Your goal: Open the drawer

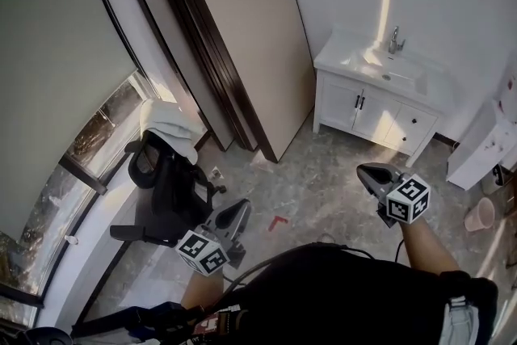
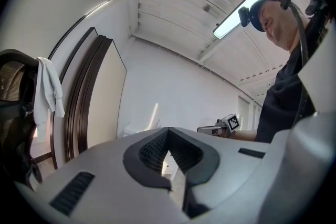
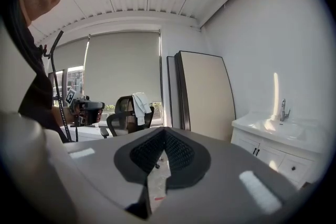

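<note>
A white vanity cabinet (image 1: 373,107) with a sink and tap stands against the far wall. Its drawer (image 1: 414,125), with a small dark knob, sits right of the two doors and is closed. In the right gripper view the vanity (image 3: 273,147) lies ahead to the right, and the drawer (image 3: 295,168) is low on it. My left gripper (image 1: 239,208) and right gripper (image 1: 365,171) hover over the floor, well short of the vanity. Both are shut with nothing held. The left gripper (image 2: 168,131) points toward the far wall. Slightly downward points the right gripper (image 3: 164,132).
A black office chair (image 1: 166,182) with a white towel (image 1: 171,128) stands at the left by the window. Tall door panels (image 1: 234,36) lean on the wall. A red mark (image 1: 278,222) is on the floor. A pink bucket (image 1: 481,214) and white unit (image 1: 485,145) are at the right.
</note>
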Demonstrator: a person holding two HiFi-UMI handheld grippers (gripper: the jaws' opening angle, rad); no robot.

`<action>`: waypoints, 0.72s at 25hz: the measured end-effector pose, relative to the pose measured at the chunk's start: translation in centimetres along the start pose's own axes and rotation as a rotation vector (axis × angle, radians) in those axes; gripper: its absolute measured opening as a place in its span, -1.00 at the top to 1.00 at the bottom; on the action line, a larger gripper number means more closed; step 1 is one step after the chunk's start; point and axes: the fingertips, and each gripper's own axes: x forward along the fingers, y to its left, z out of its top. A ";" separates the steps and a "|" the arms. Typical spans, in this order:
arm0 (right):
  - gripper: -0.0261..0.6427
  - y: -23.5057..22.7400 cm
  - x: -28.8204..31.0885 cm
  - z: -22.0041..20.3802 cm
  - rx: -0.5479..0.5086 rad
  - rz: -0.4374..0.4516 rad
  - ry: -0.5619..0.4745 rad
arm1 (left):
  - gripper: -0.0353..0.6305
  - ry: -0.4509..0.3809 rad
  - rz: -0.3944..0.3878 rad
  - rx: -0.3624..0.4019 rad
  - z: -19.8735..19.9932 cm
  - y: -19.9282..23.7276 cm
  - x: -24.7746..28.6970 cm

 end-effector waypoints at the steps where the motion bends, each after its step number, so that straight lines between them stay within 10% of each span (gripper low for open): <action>1: 0.92 -0.9 0.8 0.0 -0.001 0.013 -0.002 | 0.92 0.004 0.013 0.008 0.1 0.4 0.7; 18: 0.92 -24.8 12.5 7.1 -0.106 0.172 -0.051 | 0.92 -0.082 0.169 0.038 4.0 7.7 22.0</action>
